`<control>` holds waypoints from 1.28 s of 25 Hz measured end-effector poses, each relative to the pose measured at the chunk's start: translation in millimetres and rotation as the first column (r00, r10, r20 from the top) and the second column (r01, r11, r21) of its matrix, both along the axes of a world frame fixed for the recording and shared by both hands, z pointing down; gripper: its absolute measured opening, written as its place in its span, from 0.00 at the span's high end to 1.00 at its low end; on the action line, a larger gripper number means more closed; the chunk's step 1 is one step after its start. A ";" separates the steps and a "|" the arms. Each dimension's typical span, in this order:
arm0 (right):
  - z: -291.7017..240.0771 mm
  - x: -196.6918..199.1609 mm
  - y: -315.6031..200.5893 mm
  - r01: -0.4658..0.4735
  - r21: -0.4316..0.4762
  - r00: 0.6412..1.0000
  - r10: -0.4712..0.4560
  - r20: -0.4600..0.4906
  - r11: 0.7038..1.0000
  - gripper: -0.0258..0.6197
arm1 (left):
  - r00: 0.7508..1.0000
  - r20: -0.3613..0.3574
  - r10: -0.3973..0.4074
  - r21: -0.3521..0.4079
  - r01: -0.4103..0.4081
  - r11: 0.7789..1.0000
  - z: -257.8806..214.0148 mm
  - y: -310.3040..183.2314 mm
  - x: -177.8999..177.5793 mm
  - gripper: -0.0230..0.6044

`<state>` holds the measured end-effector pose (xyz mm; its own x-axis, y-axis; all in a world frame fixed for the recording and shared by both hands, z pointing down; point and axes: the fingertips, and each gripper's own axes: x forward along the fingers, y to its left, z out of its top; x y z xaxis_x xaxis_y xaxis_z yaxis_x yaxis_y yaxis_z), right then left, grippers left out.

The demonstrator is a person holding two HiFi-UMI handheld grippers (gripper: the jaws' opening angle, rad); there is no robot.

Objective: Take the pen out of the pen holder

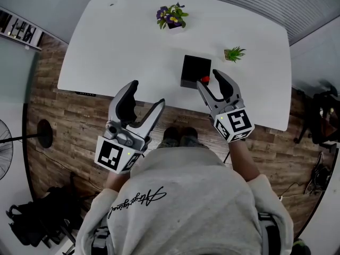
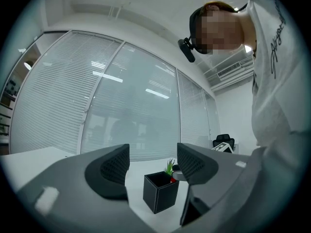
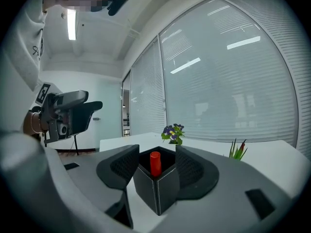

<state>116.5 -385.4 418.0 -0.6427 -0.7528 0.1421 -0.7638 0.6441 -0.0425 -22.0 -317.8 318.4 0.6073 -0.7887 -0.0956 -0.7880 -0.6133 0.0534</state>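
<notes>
A black square pen holder (image 1: 194,69) stands near the front edge of the white table (image 1: 122,41). A red-capped pen (image 1: 205,79) sticks up from its near right corner. My right gripper (image 1: 208,78) reaches over that corner. In the right gripper view the pen (image 3: 155,162) stands between the jaws of that gripper (image 3: 156,155), above the holder (image 3: 158,191). A small gap shows on each side of the pen, so the gripper is open. My left gripper (image 1: 147,93) hovers open and empty off the table's front edge, left of the holder (image 2: 160,194).
A pot of purple flowers (image 1: 171,16) sits at the table's far side. A small green plant (image 1: 234,53) stands behind the holder to the right. Frosted glass walls with blinds surround the table. Below the front edge is wood flooring, with a fan (image 1: 5,147) at the left.
</notes>
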 end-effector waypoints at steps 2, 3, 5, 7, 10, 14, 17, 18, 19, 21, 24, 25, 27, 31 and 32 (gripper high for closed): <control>2.4 -1.3 -0.8 0.002 -0.005 1.000 -0.002 -0.004 1.000 0.64 | 1.000 0.001 -0.002 -0.002 0.002 1.000 0.1 -0.1 -0.1 0.49; 3.6 -1.6 -1.1 0.002 -0.006 1.000 -0.002 -0.006 1.000 0.65 | 1.000 0.001 -0.003 -0.002 0.003 1.000 0.2 -0.1 0.1 0.49; 6.4 -2.0 -1.4 0.003 -0.009 1.000 -0.003 -0.014 1.000 0.67 | 1.000 0.001 -0.004 -0.003 0.004 1.000 0.5 -0.2 0.5 0.49; 9.2 -2.2 -1.6 0.004 -0.012 1.000 -0.004 -0.021 1.000 0.69 | 1.000 0.002 -0.005 -0.004 0.005 1.000 0.9 -0.6 0.5 0.49; 11.8 -2.8 -1.1 0.005 -0.016 1.000 -0.005 -0.029 1.000 0.70 | 1.000 0.003 -0.008 -0.005 0.008 1.000 0.8 -0.2 -0.3 0.49; 14.7 -3.6 -0.7 0.003 -0.018 0.999 -0.004 -0.035 1.000 0.74 | 1.000 0.004 -0.010 -0.007 0.010 1.000 1.8 0.8 -1.1 0.49; 16.0 -5.0 -0.7 0.005 -0.018 0.999 -0.006 -0.039 1.000 0.76 | 1.000 0.005 -0.014 -0.005 0.014 1.000 1.1 1.2 -2.3 0.49; 16.3 -5.3 -0.4 0.006 -0.018 0.999 -0.007 -0.040 1.000 0.76 | 1.000 0.005 -0.016 -0.005 0.016 1.000 0.7 1.6 -2.9 0.49; 16.7 -5.5 -0.1 0.006 -0.018 0.999 -0.007 -0.042 1.000 0.76 | 1.000 0.005 -0.017 -0.004 0.017 1.000 0.4 2.0 -3.3 0.49; 17.2 -5.6 0.5 0.005 -0.018 0.999 -0.006 -0.044 1.000 0.76 | 1.000 0.005 -0.020 -0.002 0.020 1.000 -0.1 3.1 -4.2 0.49; 17.6 -6.1 1.2 0.003 -0.017 0.999 -0.004 -0.047 1.000 0.77 | 1.000 0.005 -0.022 0.000 0.022 1.000 -0.3 5.1 -5.6 0.49; 17.5 -6.4 1.5 0.003 -0.016 0.999 -0.004 -0.048 1.000 0.77 | 1.000 0.005 -0.023 0.000 0.023 1.000 -0.3 5.8 -5.9 0.49; 17.5 -7.0 1.9 0.004 -0.014 0.999 -0.004 -0.050 1.000 0.79 | 1.000 0.007 -0.024 0.000 0.024 1.000 -0.1 6.9 -6.2 0.49; 17.9 -7.5 2.0 0.002 -0.012 0.999 -0.003 -0.051 1.000 0.80 | 1.000 0.009 -0.025 0.000 0.025 1.000 -0.5 8.3 -7.3 0.49; 17.6 -7.5 2.0 0.002 -0.011 0.999 -0.002 -0.052 1.000 0.80 | 1.000 0.010 -0.026 0.000 0.026 1.000 -0.8 8.6 -7.6 0.49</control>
<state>109.0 -383.4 435.6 -0.6357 -0.7497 0.1837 -0.7639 0.6453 -0.0097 -29.6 -309.2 317.5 0.5877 -0.8041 -0.0897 -0.8041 -0.5928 0.0454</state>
